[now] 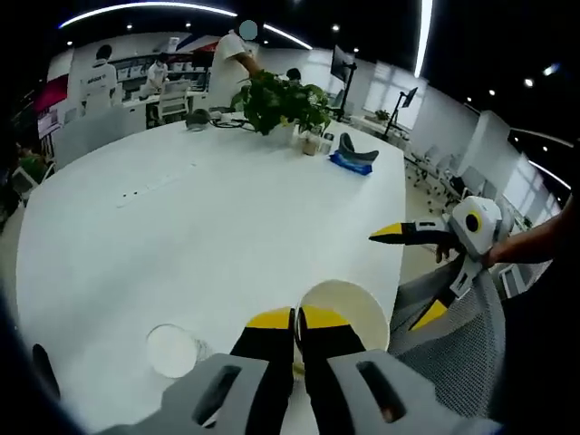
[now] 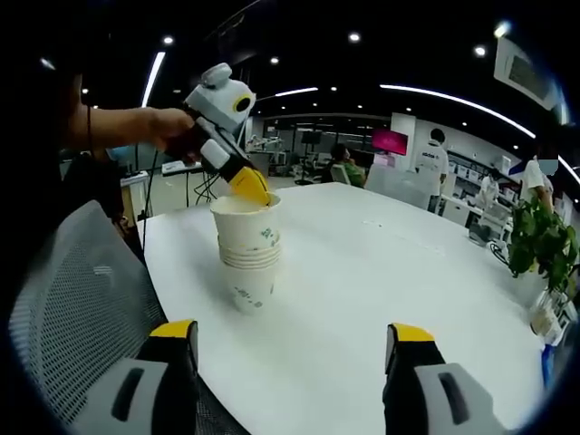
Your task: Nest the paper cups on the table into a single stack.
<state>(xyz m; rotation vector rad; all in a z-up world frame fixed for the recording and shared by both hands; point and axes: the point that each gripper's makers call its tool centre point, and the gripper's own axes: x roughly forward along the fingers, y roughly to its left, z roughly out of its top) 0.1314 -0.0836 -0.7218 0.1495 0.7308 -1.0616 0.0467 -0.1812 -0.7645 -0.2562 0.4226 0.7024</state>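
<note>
A stack of several white paper cups (image 2: 246, 258) stands near the table's edge. From above, its top cup (image 1: 349, 304) shows as an open mouth. My left gripper (image 1: 297, 319) has its yellow-tipped jaws close together over that cup's near rim. In the right gripper view, the left gripper (image 2: 246, 186) comes down from the upper left, held by a hand, and pinches the top cup's rim. My right gripper (image 2: 294, 333) stands open, short of the stack, with nothing between its jaws. The right gripper (image 1: 410, 275) also hangs open off the table's right edge.
The white table (image 1: 217, 217) carries a potted plant (image 1: 281, 104) and a blue object (image 1: 352, 161) at its far side. A pale round thing (image 1: 172, 349) lies left of my left gripper. A grey mesh chair (image 2: 82, 299) stands by the table's edge. People sit at desks behind.
</note>
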